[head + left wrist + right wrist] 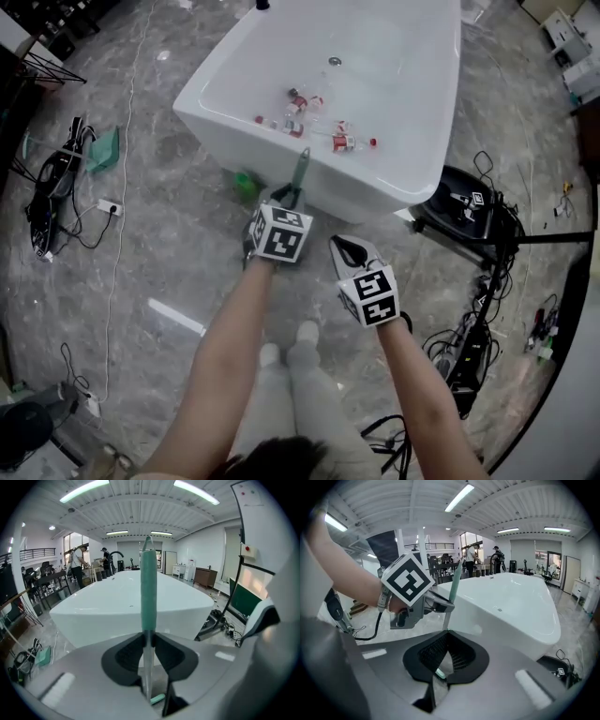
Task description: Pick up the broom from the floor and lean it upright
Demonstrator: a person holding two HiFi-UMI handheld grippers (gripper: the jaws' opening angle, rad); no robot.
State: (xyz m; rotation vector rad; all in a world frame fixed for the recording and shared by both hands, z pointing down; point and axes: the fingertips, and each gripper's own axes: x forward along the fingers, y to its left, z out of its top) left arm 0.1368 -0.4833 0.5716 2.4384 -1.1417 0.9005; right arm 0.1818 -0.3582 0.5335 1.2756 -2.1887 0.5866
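A white bathtub stands on the grey floor. Just in front of it is the broom, its green grip pointing toward the tub. The left gripper jaws pinch its pole, and the right gripper jaws pinch the same pole lower down.

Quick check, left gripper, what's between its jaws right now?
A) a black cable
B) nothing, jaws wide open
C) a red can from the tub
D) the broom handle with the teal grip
D: in the left gripper view, the left gripper has its jaws closed on the broom handle, whose teal grip runs up in front of the white bathtub.
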